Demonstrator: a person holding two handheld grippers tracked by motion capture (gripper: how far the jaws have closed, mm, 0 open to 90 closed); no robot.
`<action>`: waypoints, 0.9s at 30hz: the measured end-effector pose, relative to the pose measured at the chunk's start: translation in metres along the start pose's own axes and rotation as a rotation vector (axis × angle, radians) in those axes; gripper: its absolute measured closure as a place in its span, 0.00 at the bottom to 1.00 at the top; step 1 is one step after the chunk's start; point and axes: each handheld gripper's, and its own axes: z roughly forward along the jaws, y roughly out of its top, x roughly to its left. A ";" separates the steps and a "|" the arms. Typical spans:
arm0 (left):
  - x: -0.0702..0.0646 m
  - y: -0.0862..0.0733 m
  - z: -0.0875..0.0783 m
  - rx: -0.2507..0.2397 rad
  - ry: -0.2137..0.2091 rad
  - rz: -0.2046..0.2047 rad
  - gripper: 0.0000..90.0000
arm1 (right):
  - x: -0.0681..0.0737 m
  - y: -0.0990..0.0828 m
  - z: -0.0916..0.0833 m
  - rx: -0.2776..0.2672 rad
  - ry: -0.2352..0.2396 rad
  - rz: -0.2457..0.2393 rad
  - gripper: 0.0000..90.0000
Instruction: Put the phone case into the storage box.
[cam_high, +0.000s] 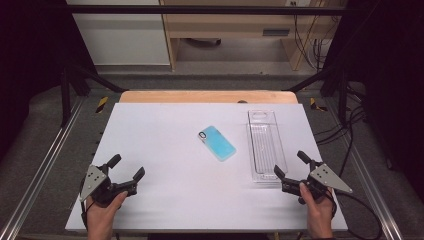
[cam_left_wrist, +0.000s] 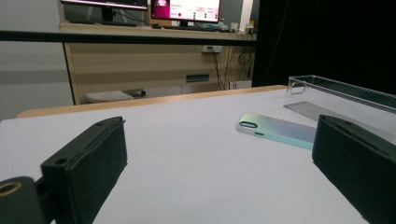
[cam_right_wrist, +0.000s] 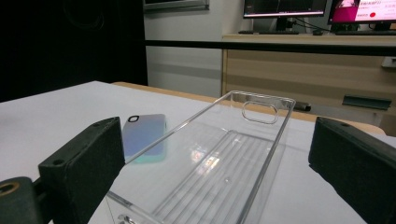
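Observation:
A light blue phone case (cam_high: 217, 143) lies flat near the middle of the white table top (cam_high: 165, 150). To its right stands a clear plastic tray (cam_high: 265, 145), long and narrow, running away from me. My left gripper (cam_high: 128, 168) rests open at the near left, nothing between its jaws; in the left gripper view the phone case (cam_left_wrist: 278, 129) and the clear tray (cam_left_wrist: 345, 100) lie ahead on the right. My right gripper (cam_high: 288, 164) is open at the tray's near end; in the right gripper view the tray (cam_right_wrist: 219, 163) reaches toward its jaws, with the phone case (cam_right_wrist: 144, 137) beyond.
A wooden strip (cam_high: 207, 96) edges the table's far side. Black frame bars (cam_high: 200, 9) and metal rails (cam_high: 40, 170) surround the table. Cables (cam_high: 350, 130) trail on the floor at the right. A desk with monitors (cam_left_wrist: 184, 9) stands behind.

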 end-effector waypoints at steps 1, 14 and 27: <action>0.000 0.000 0.000 0.009 0.003 0.002 0.04 | 0.000 -0.001 0.000 0.003 -0.003 -0.001 0.04; -0.008 -0.001 0.005 0.067 0.012 -0.011 0.14 | 0.006 -0.003 -0.008 0.023 -0.014 -0.008 0.04; -0.014 -0.002 0.007 0.148 -0.022 -0.029 0.59 | 0.004 -0.005 -0.009 0.024 -0.029 0.007 0.04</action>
